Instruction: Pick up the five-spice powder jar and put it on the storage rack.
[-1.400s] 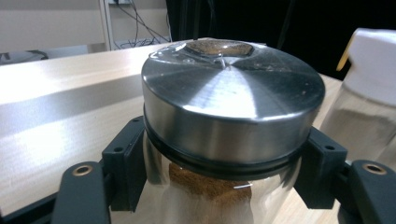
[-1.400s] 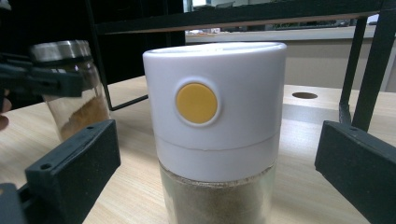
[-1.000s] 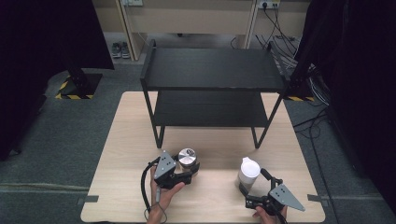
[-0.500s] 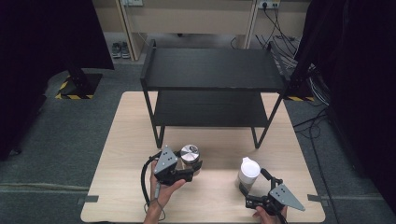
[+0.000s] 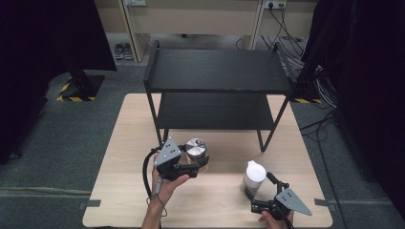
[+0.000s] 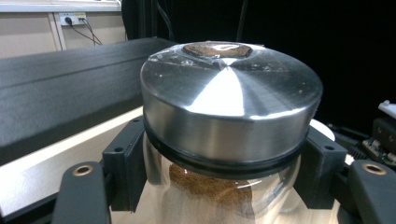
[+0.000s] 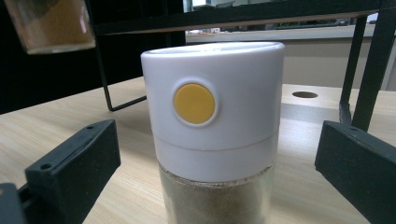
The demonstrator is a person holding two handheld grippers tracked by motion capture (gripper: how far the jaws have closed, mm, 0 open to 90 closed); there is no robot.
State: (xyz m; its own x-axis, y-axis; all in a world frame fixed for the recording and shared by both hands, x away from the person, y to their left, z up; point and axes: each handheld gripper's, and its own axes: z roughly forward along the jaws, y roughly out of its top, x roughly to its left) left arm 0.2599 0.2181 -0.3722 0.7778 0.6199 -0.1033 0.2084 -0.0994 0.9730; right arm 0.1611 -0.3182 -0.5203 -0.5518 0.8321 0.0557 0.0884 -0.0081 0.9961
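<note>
From above, at lower centre of the frame, I see my left tongs (image 5: 197, 164) pinching a glass jar with a steel lid (image 5: 195, 149), held in front of the black two-tier rack (image 5: 217, 71) that stands on the far half of the pale wooden counter (image 5: 124, 157). At lower right of the same frame, my right tongs (image 5: 260, 191) sit around a white-capped shaker (image 5: 254, 175) standing on the counter, well apart from the jar.

Through the left gripper view, the jar's steel lid (image 6: 231, 107) takes up the middle of the frame, with both black jaws pressed against the glass just under the lid's dark seal. Brown powder shows inside the glass at bottom centre, and the rack's black shelf (image 6: 60, 88) runs across the left side.

Through the right gripper view, the shaker (image 7: 212, 126) stands upright at centre, its white cap bearing a round yellow button and pale powder below. The jaws are spread, one at lower left and one at right, each clear of the shaker. At upper left, the bottom of the jar (image 7: 49, 25) hangs clear above the counter.
</note>
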